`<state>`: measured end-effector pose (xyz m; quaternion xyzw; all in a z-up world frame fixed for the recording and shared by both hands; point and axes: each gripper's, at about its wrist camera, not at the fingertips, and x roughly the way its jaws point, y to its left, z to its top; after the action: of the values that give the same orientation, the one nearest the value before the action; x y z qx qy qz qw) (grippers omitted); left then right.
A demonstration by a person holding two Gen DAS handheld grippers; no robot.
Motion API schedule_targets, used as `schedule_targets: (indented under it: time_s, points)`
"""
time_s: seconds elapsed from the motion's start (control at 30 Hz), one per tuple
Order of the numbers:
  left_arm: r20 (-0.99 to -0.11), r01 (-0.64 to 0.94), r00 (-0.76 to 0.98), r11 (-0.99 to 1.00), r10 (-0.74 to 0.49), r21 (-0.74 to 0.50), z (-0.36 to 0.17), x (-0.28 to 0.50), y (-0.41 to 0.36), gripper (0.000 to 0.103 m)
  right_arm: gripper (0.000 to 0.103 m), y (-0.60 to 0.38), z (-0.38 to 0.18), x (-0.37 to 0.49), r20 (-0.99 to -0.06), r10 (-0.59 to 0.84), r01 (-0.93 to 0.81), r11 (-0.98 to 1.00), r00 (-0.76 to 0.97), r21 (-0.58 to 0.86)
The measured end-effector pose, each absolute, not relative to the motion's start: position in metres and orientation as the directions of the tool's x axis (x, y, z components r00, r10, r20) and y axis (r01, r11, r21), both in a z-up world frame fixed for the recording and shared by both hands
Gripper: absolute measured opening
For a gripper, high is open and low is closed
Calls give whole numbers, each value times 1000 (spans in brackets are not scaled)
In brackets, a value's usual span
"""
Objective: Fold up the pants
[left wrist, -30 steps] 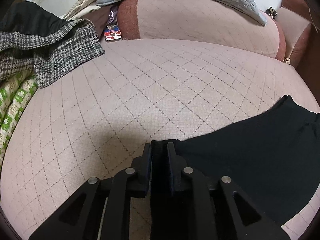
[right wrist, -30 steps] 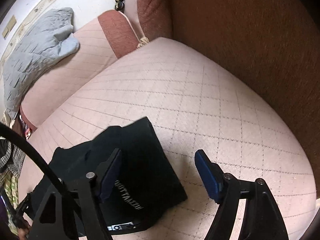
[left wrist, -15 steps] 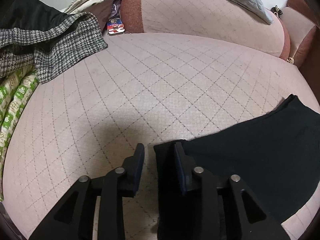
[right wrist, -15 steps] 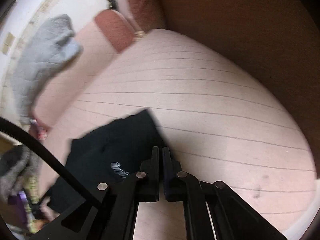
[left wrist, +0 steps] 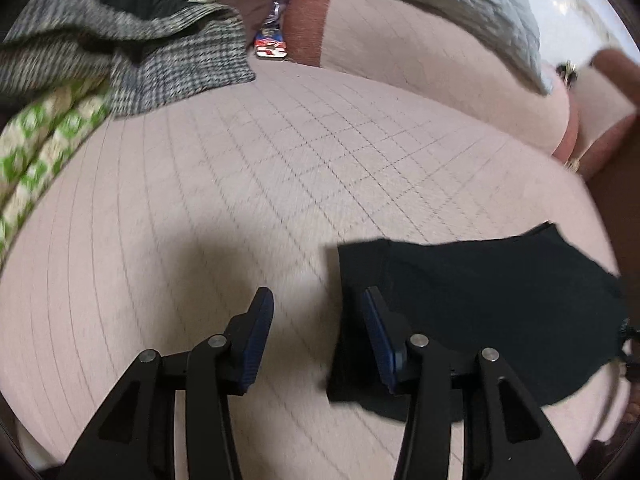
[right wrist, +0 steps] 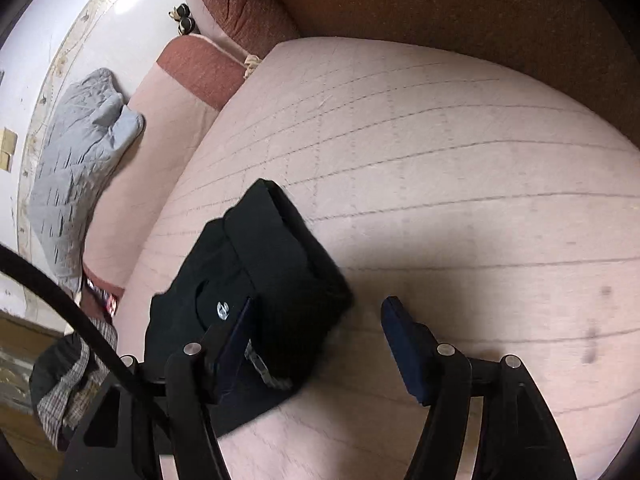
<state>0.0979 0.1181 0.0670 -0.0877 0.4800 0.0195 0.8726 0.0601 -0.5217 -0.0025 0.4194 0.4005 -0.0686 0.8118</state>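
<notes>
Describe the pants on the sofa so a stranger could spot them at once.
Start at the pink quilted sofa seat. The pants lie folded into a compact bundle near its right side, close to the brown armrest. They are plain black, unlike the houndstooth garment and green-patterned cloth at the far left.

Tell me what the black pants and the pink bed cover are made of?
The pants look like soft matte cloth, maybe cotton: they bend and bunch in thick folds. The bed cover looks like quilted fabric, with stitched lines crossing into diamonds.
</notes>
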Motion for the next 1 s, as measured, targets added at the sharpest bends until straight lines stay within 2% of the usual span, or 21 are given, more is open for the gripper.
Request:
schedule_targets:
  time_s: [0.03, 0.07, 0.1, 0.13, 0.23, 0.3, 0.37, 0.4, 0.47, 0.5, 0.57, 0.67, 0.8, 0.83, 0.9, 1.0]
  points:
    - [-838, -126, 542, 981, -56, -148, 69, 92, 120, 46, 71, -518, -3, 63, -700, 215, 449, 632, 681, 631]
    - [-835, -135, 547, 978, -61, -159, 70, 86, 122, 46, 66, -515, -4, 66, -697, 215, 451, 626, 685, 636]
    - [-833, -144, 549, 975, -64, -169, 71, 80, 124, 46, 38, -512, -5, 70, -696, 227, 452, 617, 681, 644]
    - [-833, -149, 550, 973, -66, -176, 72, 77, 127, 46, 20, -510, -4, 74, -695, 260, 453, 599, 670, 661]
    - [-830, -165, 552, 967, -74, -196, 73, 71, 133, 46, 17, -512, 14, 65, -673, 243, 448, 585, 699, 676]
    - [-831, -167, 551, 966, -74, -196, 72, 69, 136, 46, 17, -514, 23, 57, -674, 219, 454, 591, 705, 667]
    - [-834, -171, 546, 964, -80, -204, 69, 68, 137, 46, 18, -510, 24, 58, -728, 161, 492, 639, 667, 592]
    - [-836, -173, 542, 962, -86, -211, 67, 68, 138, 46, 23, -507, 21, 62, -755, 135, 505, 667, 641, 548]
    - [-839, -174, 535, 959, -99, -224, 62, 65, 138, 46, 43, -502, 19, 65, -802, 63, 539, 709, 594, 454]
    - [-840, -172, 532, 958, -106, -230, 59, 64, 138, 46, 59, -500, 22, 62, -813, -3, 567, 718, 582, 403]
    - [-840, -169, 530, 956, -117, -239, 55, 62, 139, 46, 62, -500, 34, 49, -805, -119, 623, 702, 582, 346]
    - [-839, -160, 521, 948, -156, -275, 46, 65, 138, 47, 62, -490, 62, 37, -773, -197, 627, 717, 603, 306]
    - [-832, -111, 522, 951, -190, -287, 31, 76, 123, 47, 62, -445, 100, 41, -734, -210, 535, 810, 646, 239]
    - [-839, -101, 519, 962, -166, -253, 29, 77, 118, 44, 62, -432, 104, 45, -733, -186, 497, 836, 655, 233]
    - [-850, -89, 520, 984, -87, -156, 31, 73, 111, 15, 62, -396, 107, 57, -739, -102, 392, 891, 666, 231]
    - [-855, -111, 508, 977, -102, -182, 31, 62, 131, 8, 62, -314, 102, 79, -759, 57, 170, 961, 649, 218]
